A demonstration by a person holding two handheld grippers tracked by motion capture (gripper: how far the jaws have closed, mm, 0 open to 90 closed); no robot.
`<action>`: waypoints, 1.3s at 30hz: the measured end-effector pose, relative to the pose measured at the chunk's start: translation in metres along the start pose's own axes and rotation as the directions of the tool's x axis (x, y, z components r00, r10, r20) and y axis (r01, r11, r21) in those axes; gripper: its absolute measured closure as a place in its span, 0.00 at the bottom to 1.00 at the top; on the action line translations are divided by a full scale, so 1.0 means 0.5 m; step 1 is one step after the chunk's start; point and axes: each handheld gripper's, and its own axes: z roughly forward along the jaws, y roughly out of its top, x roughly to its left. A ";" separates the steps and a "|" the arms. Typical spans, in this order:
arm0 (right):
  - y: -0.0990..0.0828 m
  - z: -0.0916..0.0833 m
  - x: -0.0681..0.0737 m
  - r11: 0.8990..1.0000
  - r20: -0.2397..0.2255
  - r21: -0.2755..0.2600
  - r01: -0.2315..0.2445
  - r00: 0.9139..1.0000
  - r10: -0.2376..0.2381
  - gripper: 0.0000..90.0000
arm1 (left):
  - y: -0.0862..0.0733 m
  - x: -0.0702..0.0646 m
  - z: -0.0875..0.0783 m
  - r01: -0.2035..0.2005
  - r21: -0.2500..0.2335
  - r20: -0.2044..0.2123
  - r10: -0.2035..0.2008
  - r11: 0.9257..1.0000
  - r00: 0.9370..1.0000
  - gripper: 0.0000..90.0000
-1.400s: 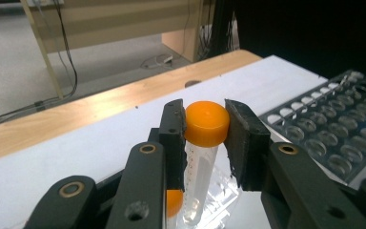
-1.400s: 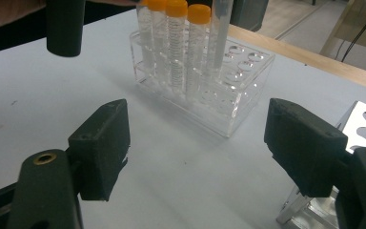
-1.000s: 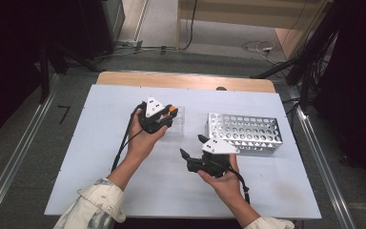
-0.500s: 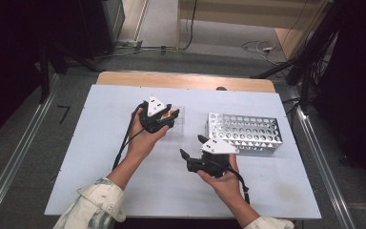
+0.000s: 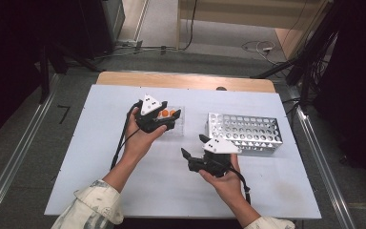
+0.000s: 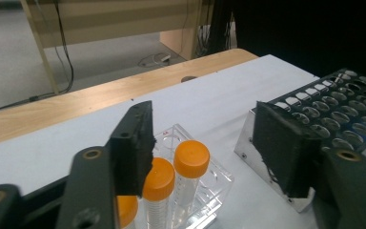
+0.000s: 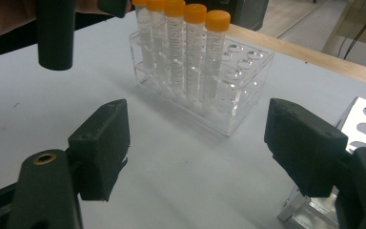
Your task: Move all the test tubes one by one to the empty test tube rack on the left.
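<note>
Hovering over the clear rack (image 5: 175,125) of orange-capped tubes (image 6: 191,157) at the middle of the white bench (image 5: 86,157), the left tongs (image 5: 167,120) have just been opening, nothing between their pads. Nearer the person, the right tongs (image 5: 193,146) gape empty just beside the perforated metal rack (image 5: 245,133).

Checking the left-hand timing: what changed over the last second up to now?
The left gripper, beside the clear plastic rack of orange-capped tubes, has just been opening its jaws; they now stand apart with no tube pressed between the pads. The hand barely shifted. The right gripper kept open and in place, and the perforated metal rack and the white table are unchanged.
</note>
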 end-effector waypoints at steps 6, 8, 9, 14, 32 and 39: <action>-0.002 -0.003 -0.011 1.000 0.007 -0.003 -0.016 1.000 0.016 0.23 | -0.009 -0.005 -0.023 0.019 -0.011 0.015 -0.019 1.000 1.000 0.34; -0.001 -0.004 -0.015 1.000 0.007 -0.004 -0.020 1.000 0.020 0.22 | -0.014 -0.005 -0.032 0.028 -0.015 0.024 -0.027 1.000 0.999 0.33; -0.001 -0.004 -0.016 1.000 0.006 -0.005 -0.024 1.000 0.024 0.22 | -0.016 -0.006 -0.036 0.028 -0.021 0.022 -0.028 0.999 0.999 0.32; 0.000 -0.011 -0.030 0.999 0.023 -0.011 -0.040 0.999 0.040 0.21 | -0.030 -0.003 -0.064 0.025 -0.027 0.017 -0.025 0.999 1.000 0.28; -0.016 -0.046 -0.091 0.994 0.089 -0.012 -0.111 0.990 0.112 0.17 | -0.089 -0.001 -0.109 0.031 0.024 0.039 -0.032 0.999 0.999 0.22; -0.023 -0.062 -0.108 0.992 0.111 -0.015 -0.123 0.986 0.124 0.17 | -0.104 -0.002 -0.129 0.045 -0.007 0.032 -0.044 0.999 0.998 0.22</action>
